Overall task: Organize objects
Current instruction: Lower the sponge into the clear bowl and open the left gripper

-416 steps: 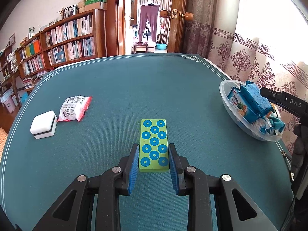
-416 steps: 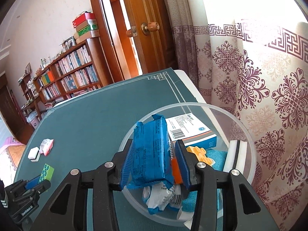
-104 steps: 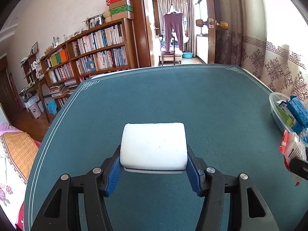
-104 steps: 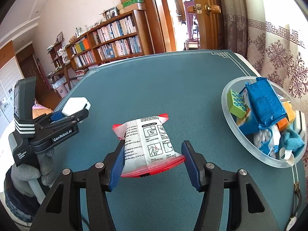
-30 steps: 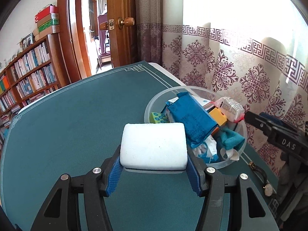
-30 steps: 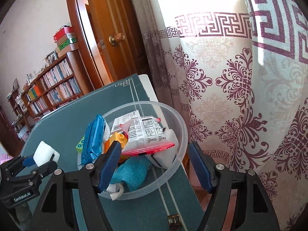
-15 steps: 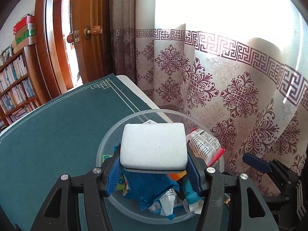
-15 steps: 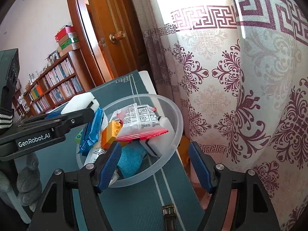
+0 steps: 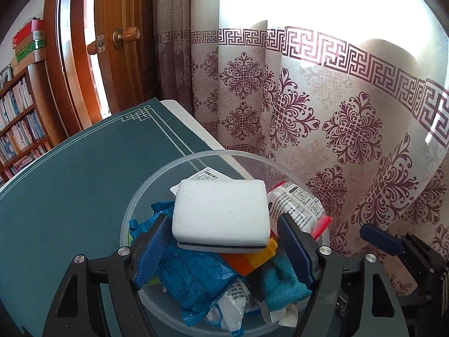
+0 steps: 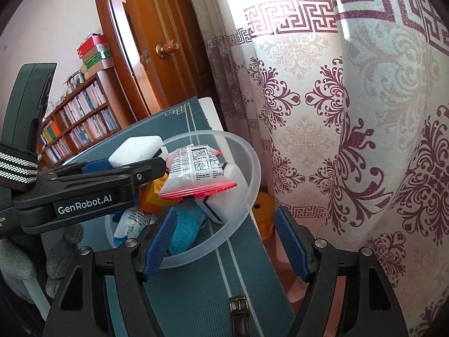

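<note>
We judged the job nearly done. Left hand-held gripper (image 9: 224,250) was opening over the clear bowl (image 9: 132,205), its pads off the white sponge (image 9: 221,213) atop the pile (blue packets, orange block, teal cloth, red-edged sachet (image 10: 196,171)). Right hand-held gripper (image 10: 224,244) stood spread, empty. Visible surface (image 9: 70,182) beyond was bare.

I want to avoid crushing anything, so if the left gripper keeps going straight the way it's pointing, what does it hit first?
Most likely the white sponge. The left gripper is opening, its pads now clear of the sponge between them, above the pile in the clear bowl. Just beneath lie an orange block and a blue packet, though depth is uncertain.
</note>
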Tool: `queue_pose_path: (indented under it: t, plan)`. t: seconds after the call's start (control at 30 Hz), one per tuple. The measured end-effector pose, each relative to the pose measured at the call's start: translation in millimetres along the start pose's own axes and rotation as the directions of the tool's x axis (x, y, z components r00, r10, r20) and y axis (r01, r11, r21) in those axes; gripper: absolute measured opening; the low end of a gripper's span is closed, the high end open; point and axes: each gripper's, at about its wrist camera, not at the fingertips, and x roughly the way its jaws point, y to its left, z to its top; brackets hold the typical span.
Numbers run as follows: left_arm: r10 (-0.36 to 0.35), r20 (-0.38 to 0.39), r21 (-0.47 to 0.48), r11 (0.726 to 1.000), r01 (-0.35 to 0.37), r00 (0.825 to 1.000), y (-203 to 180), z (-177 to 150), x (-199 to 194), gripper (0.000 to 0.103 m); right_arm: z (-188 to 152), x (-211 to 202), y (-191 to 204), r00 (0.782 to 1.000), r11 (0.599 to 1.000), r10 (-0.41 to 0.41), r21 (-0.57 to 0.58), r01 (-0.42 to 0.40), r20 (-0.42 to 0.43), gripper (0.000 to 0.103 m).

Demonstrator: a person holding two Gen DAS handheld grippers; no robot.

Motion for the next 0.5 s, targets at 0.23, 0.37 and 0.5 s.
queue_pose_path:
  t: [0.23, 0.37, 0.5]
  plan:
    - [-0.016, 0.004, -0.002, 1.0, 0.016, 1.0, -1.3, -3.3, -8.4, 0.088, 4.6, -9.6, -4.9, 1.0, 0.999, -0.031, -0.012, 0.031, 0.006, 0.074]
    - [-0.006, 0.043, 0.005, 1.0, 0.006, 0.999, -2.1, -4.6, -24.1, 0.096, 9.0, -18.0, -14.2, 0.999, 0.999, -0.045, 0.006, 0.045, 0.01, 0.081]
    - [0.009, 0.077, 0.014, 1.0, -0.01, 0.997, -2.4, -6.8, -38.9, 0.098, 14.6, -26.2, -25.0, 0.999, 0.998, -0.05, 0.036, 0.05, 0.016, 0.081]
